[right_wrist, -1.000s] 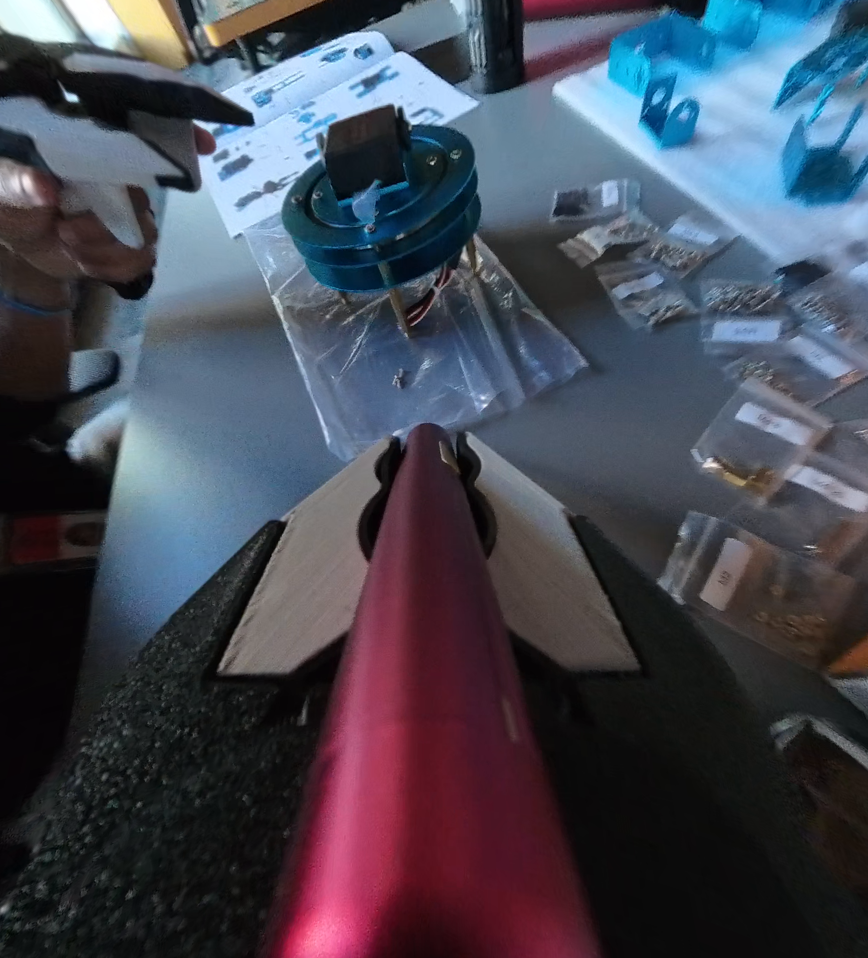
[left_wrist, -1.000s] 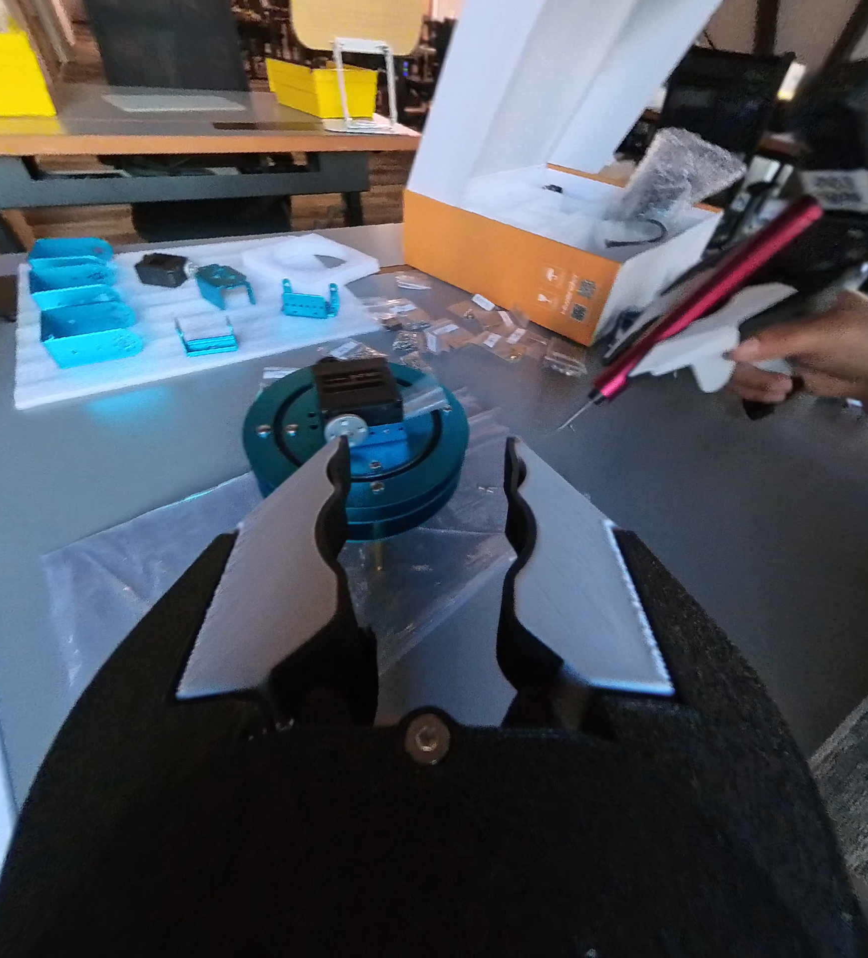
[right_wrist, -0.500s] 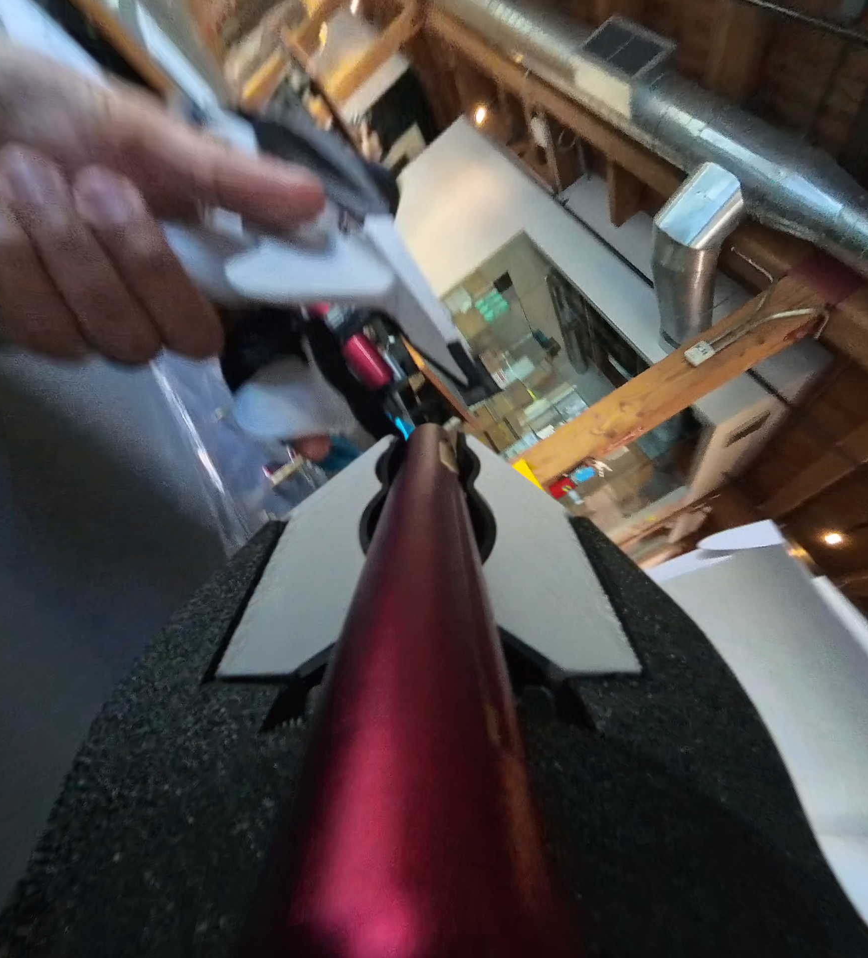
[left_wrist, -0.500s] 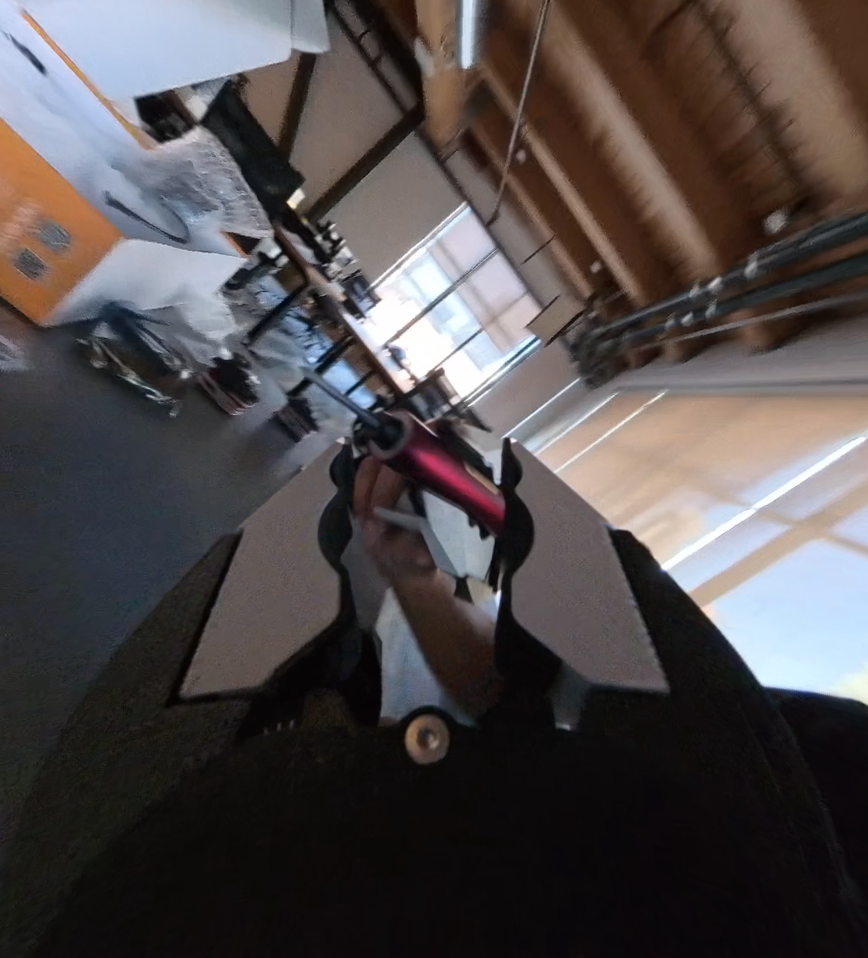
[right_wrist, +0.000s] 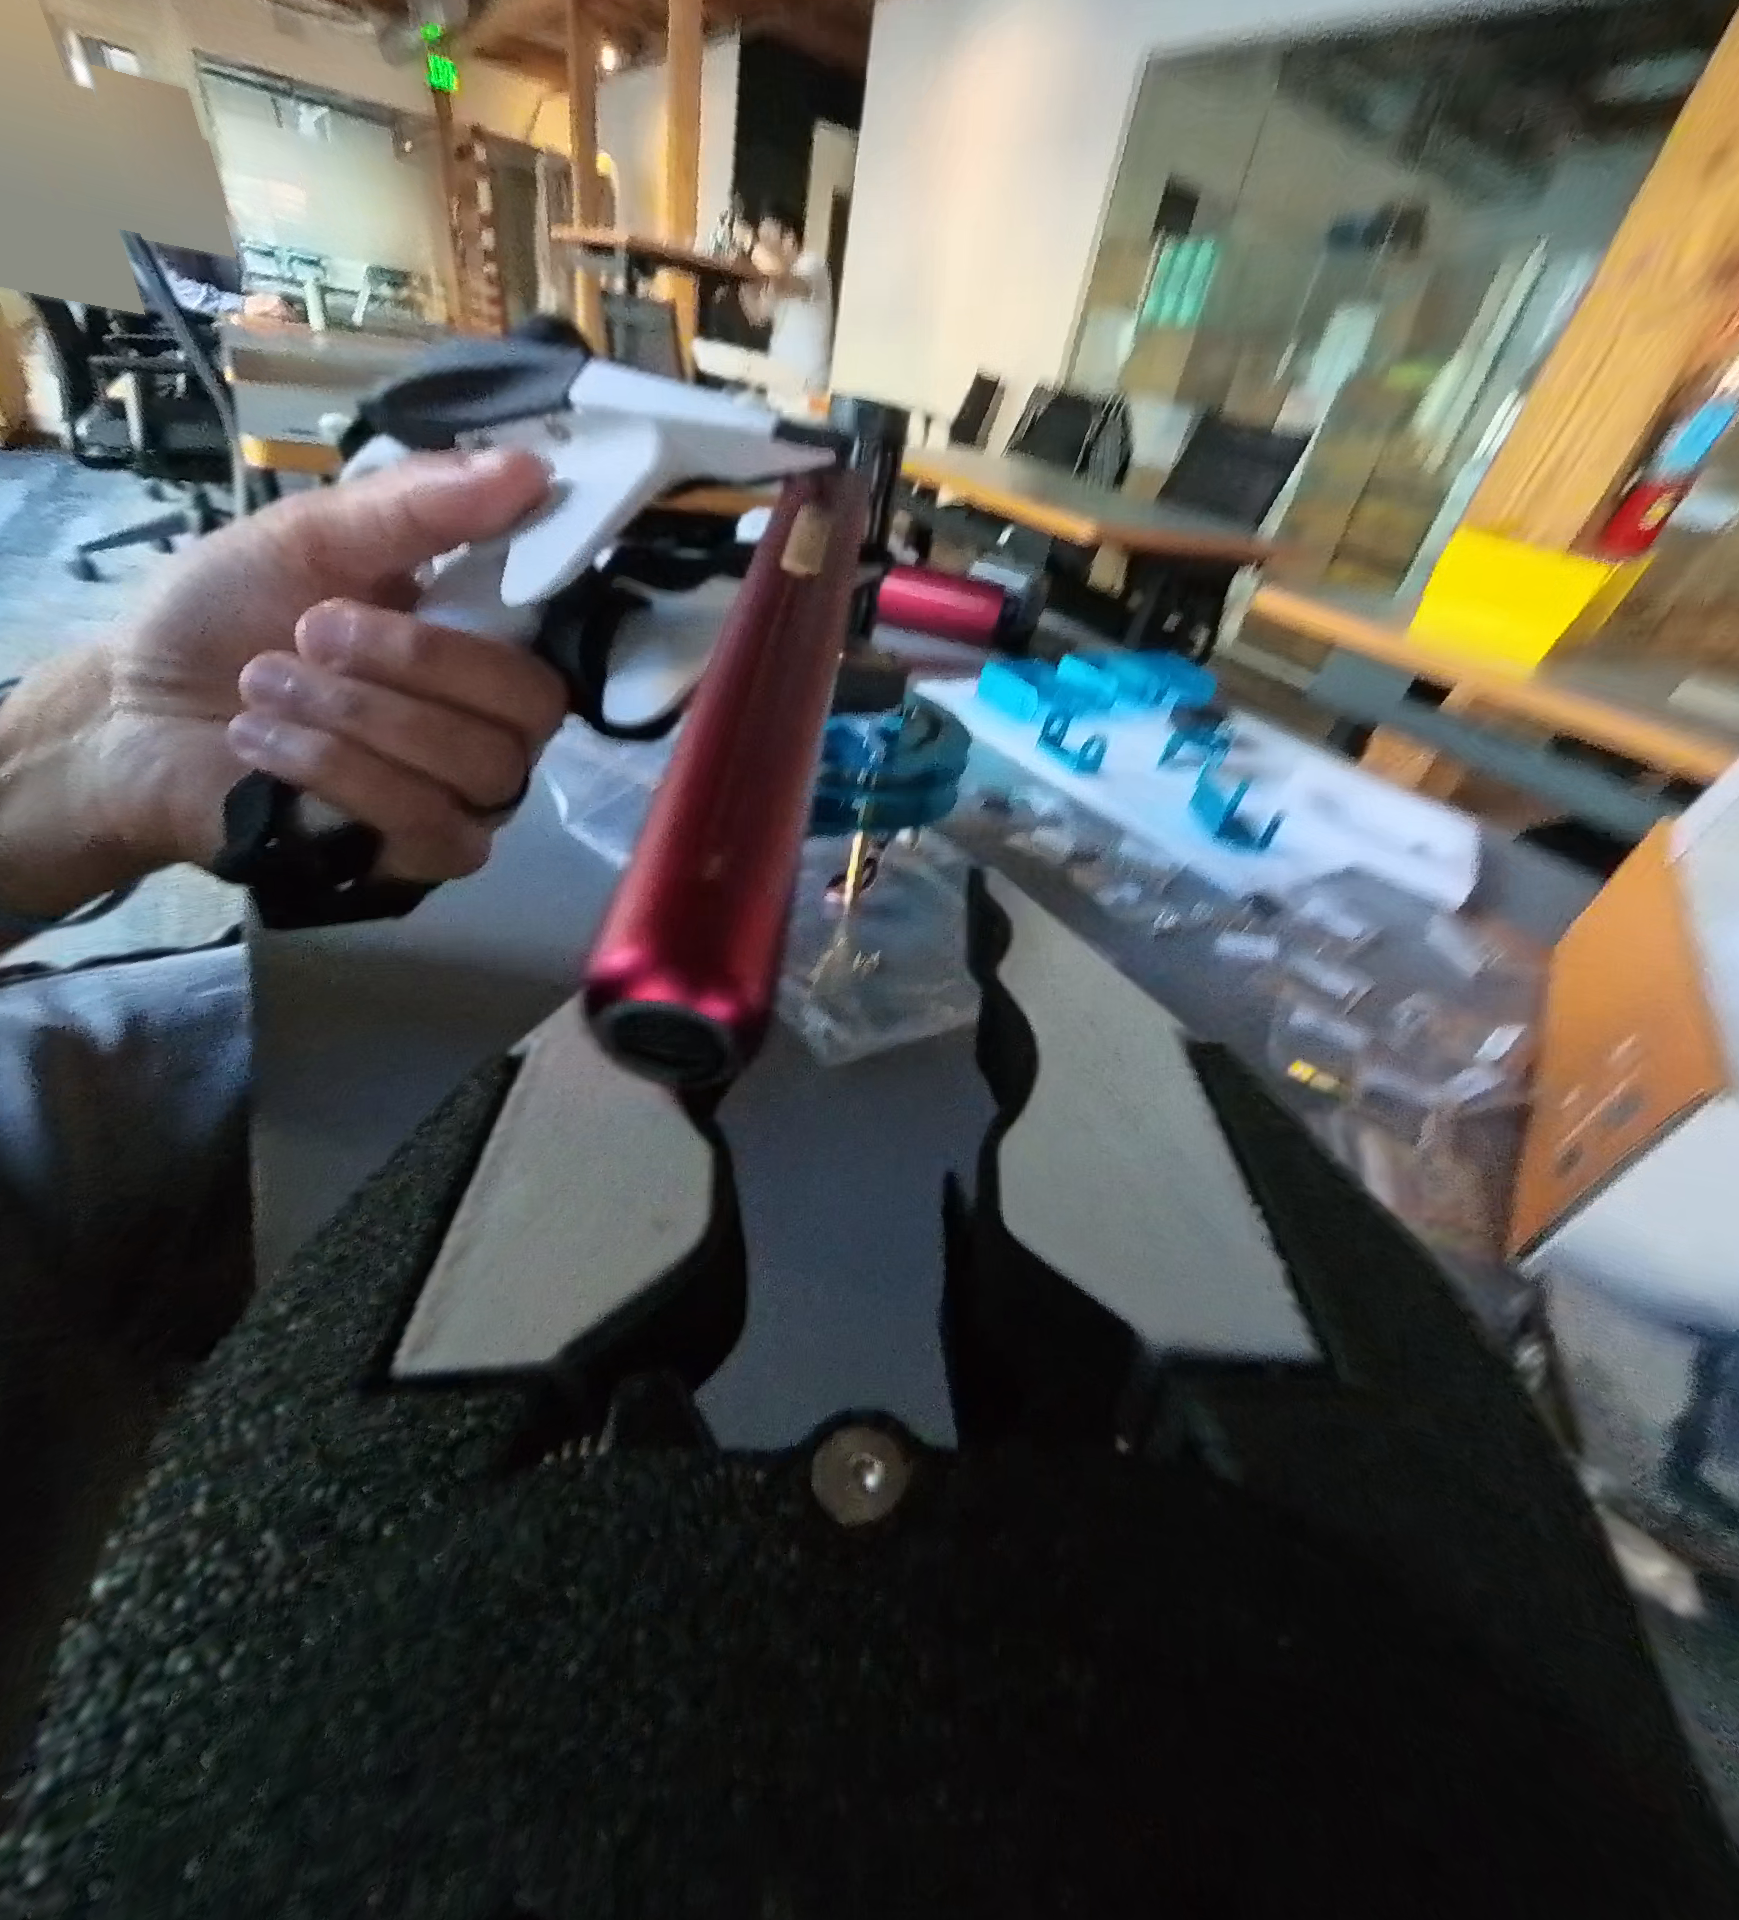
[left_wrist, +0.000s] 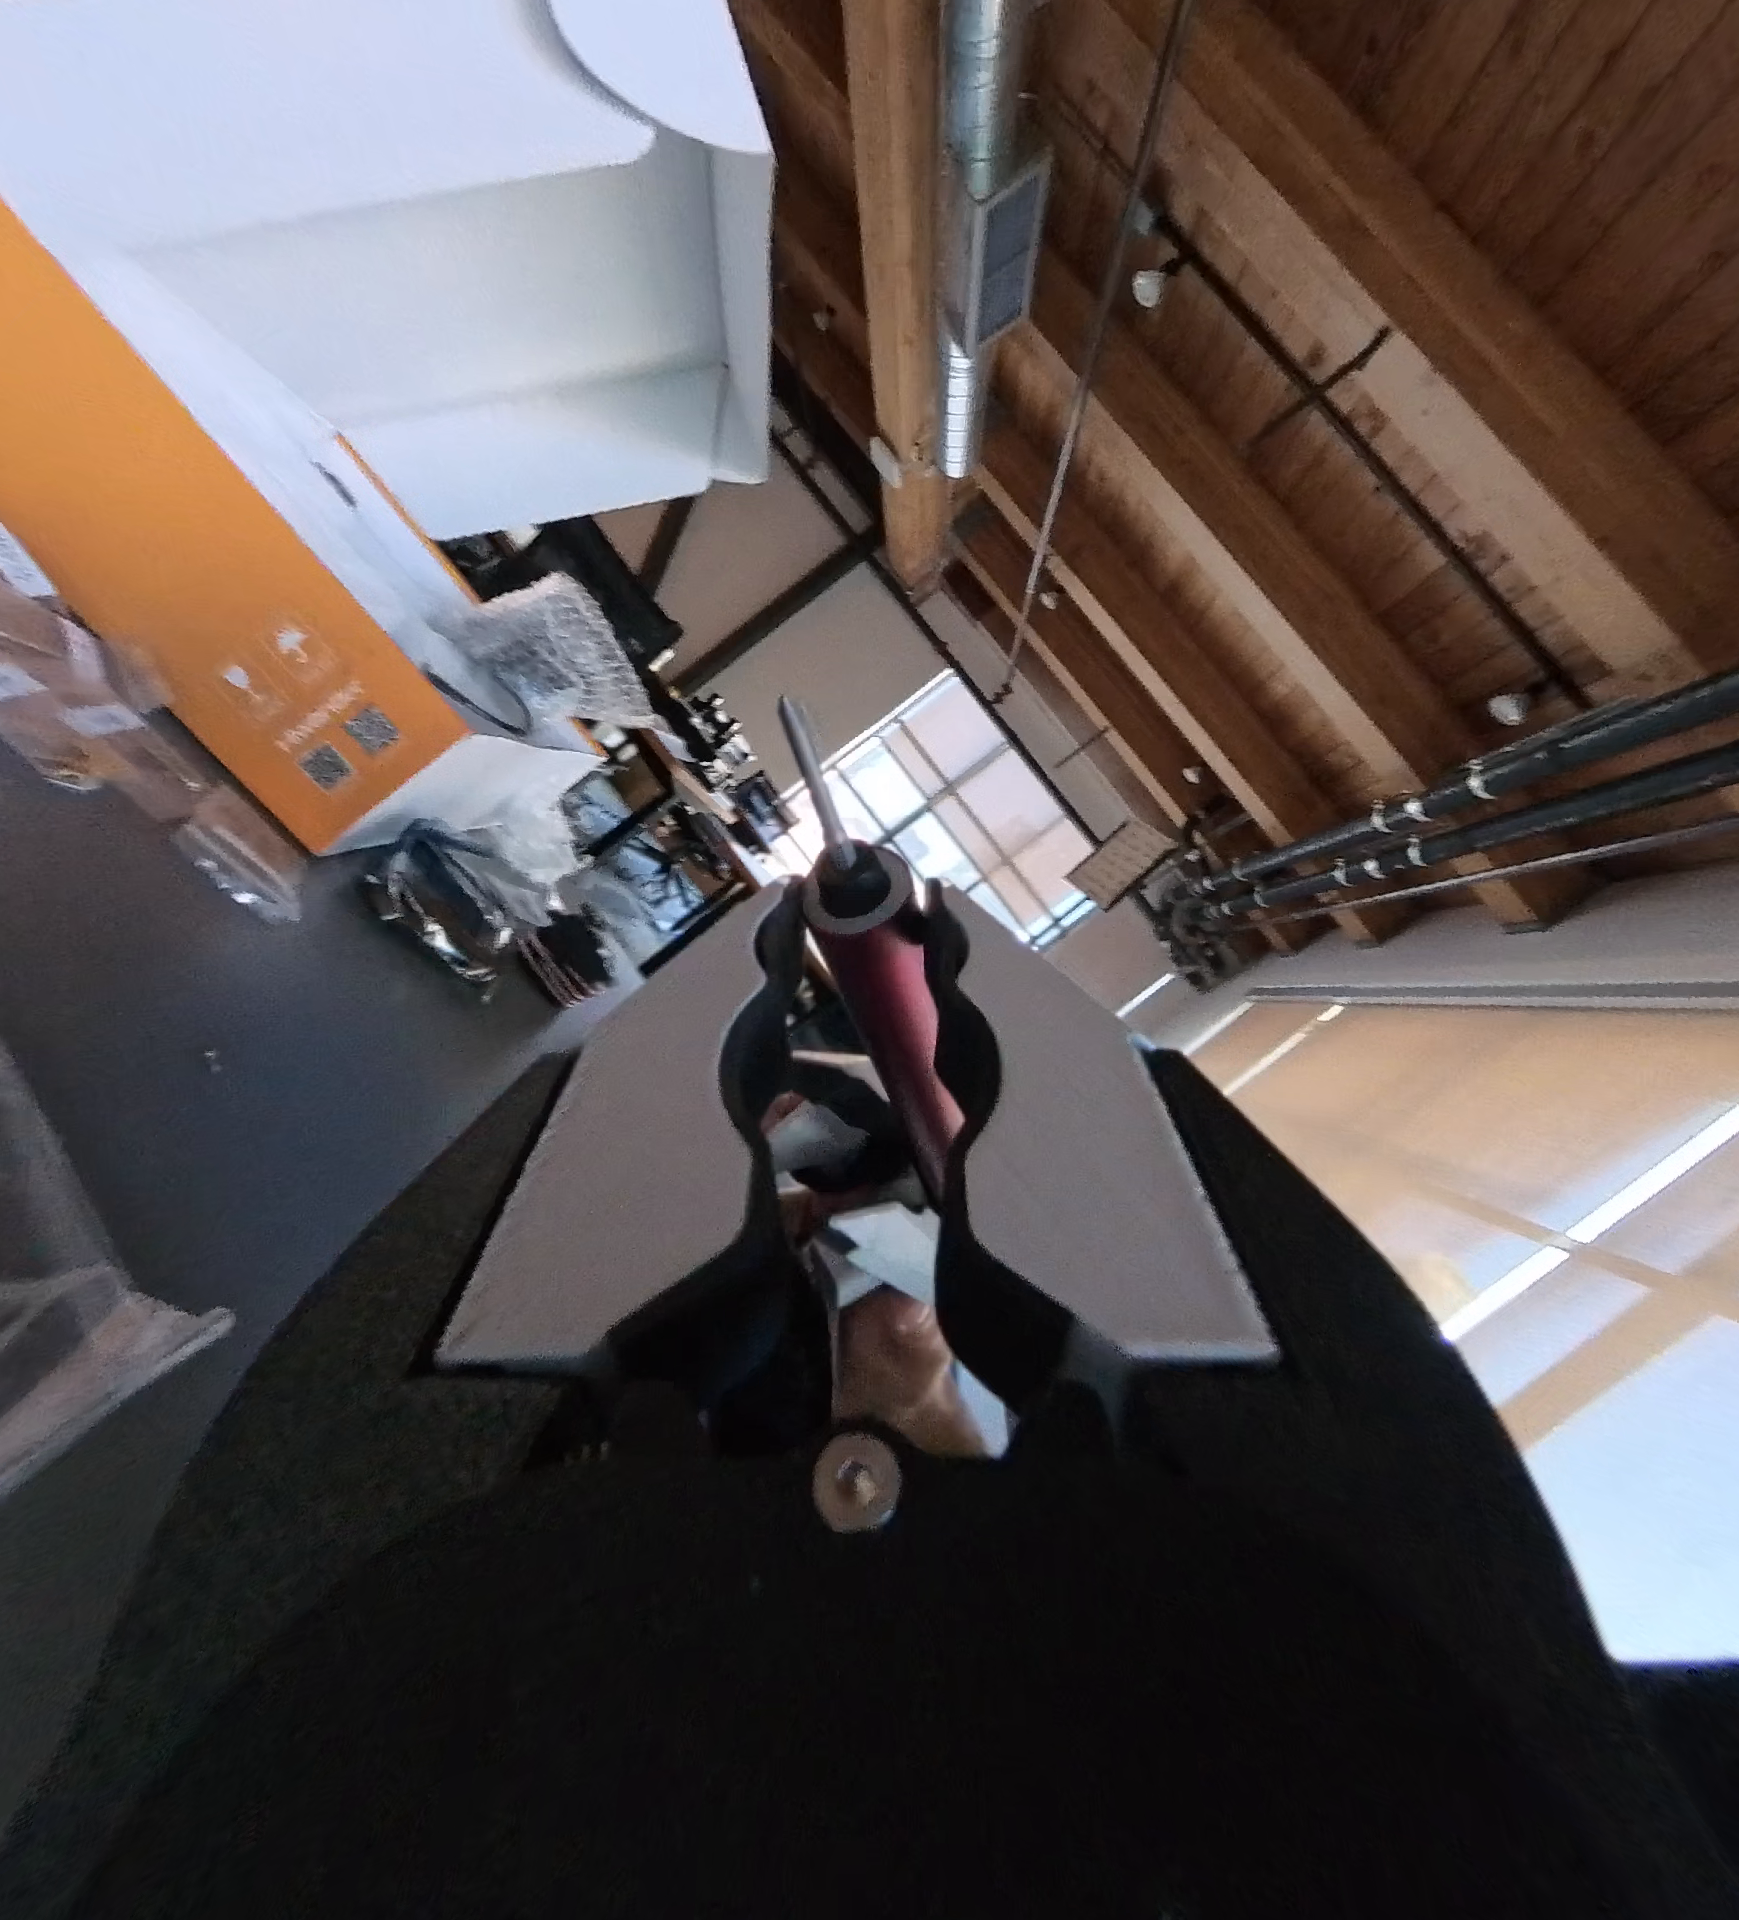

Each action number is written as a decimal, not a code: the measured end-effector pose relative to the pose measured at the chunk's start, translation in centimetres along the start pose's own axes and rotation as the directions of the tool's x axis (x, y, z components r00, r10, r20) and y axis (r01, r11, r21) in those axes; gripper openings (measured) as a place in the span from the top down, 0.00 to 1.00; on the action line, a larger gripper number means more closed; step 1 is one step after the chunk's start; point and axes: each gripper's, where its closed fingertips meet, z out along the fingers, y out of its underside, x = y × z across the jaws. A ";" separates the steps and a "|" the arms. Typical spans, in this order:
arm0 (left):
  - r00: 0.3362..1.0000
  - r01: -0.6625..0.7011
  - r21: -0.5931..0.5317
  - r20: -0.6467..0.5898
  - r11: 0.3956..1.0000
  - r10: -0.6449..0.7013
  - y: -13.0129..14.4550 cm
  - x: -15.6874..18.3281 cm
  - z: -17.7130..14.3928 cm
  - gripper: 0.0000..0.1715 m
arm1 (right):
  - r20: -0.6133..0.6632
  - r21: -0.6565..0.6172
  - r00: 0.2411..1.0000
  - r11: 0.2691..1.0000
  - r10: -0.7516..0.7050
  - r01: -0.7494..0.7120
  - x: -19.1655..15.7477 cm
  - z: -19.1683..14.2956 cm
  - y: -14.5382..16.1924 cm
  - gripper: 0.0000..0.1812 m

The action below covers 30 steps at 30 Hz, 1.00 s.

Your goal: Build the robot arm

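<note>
A red metal screwdriver (left_wrist: 880,997) is clamped between the jaws of my left gripper (left_wrist: 860,914) near its front end. Its thin bit (left_wrist: 808,769) sticks out past the fingertips, towards the ceiling. In the right wrist view the screwdriver (right_wrist: 730,790) hangs from the left gripper (right_wrist: 844,457), which a hand (right_wrist: 325,707) holds. Its rear end lies over my right gripper's left finger (right_wrist: 553,1195). My right gripper (right_wrist: 860,904) is open and holds nothing. A blue round base (right_wrist: 886,769) stands on the table beyond it.
An open orange and white box (right_wrist: 1623,1060) stands at the right and also shows in the left wrist view (left_wrist: 117,468). A white foam sheet (right_wrist: 1364,821) carries blue brackets. Small bags of screws (right_wrist: 1364,987) and a clear plastic bag (right_wrist: 844,987) lie on the grey table (right_wrist: 408,987). There is about 9 cm between the tips of the two grippers.
The screwdriver passed from my right gripper to my left. The left swung up from above the blue base and shut on its front end. The right opened and let go.
</note>
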 end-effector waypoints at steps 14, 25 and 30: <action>0.969 -0.192 -0.076 0.146 0.979 0.201 -0.6 -2.4 5.3 0.89 | -0.093 -0.235 0.967 0.939 0.235 -0.251 2.8 3.3 -0.8 0.75; 0.801 -0.380 -0.311 0.361 0.871 0.478 0.4 -5.3 -3.1 0.63 | -0.231 -0.681 0.969 0.696 0.089 -0.226 7.4 -1.5 9.0 0.89; 0.610 -0.434 -0.314 0.587 0.845 0.532 -3.8 -6.9 -13.4 0.61 | -0.231 -0.820 0.969 0.519 0.083 -0.240 8.3 -3.9 13.3 0.89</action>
